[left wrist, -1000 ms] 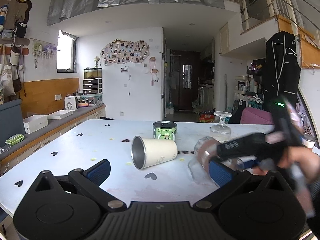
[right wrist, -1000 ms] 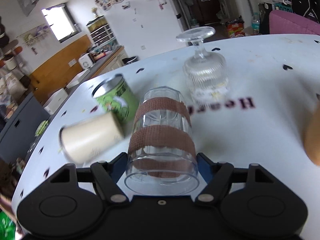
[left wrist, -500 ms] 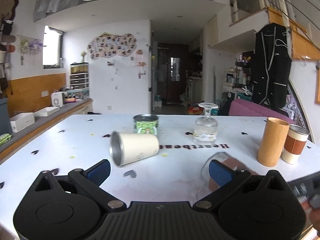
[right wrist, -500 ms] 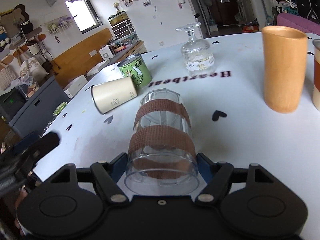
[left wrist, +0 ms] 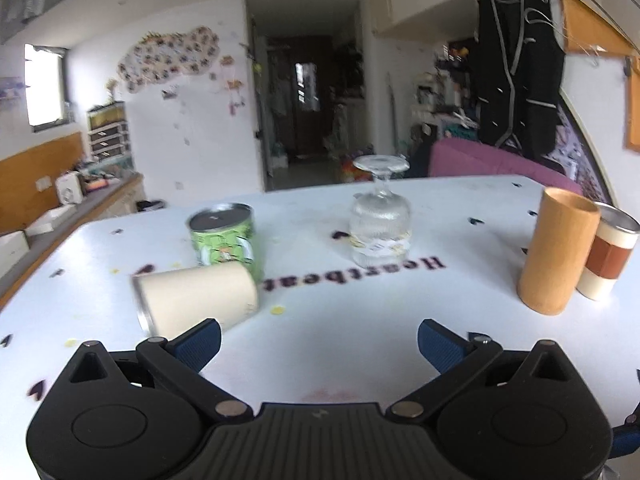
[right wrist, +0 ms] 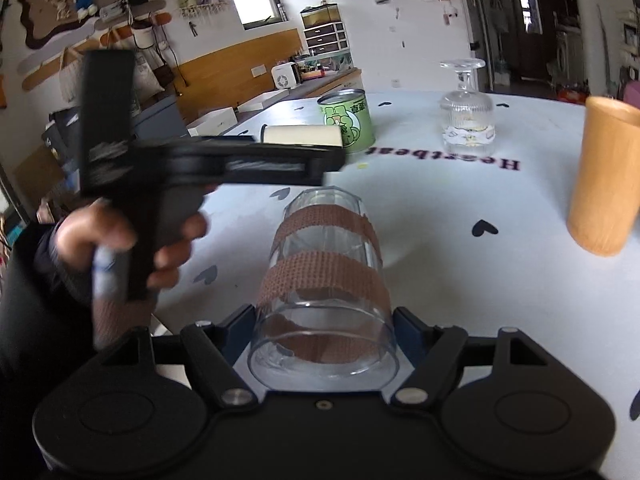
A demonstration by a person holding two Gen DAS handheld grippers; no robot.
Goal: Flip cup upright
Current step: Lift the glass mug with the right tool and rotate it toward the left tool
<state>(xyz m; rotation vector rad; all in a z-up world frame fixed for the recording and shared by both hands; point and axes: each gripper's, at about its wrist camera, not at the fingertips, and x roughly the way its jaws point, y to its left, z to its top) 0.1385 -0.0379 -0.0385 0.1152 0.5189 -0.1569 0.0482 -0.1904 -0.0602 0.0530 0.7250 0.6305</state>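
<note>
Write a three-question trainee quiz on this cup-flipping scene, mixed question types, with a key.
1. True or false: the right gripper is shut on the clear taped glass.
2. The cream cup near the open left gripper is: A) upright, B) lying on its side, C) stacked inside the green can.
3. Fill in: the stemmed glass stands ______ on the table, foot on top.

Key: 1 true; 2 B; 3 upside down.
</note>
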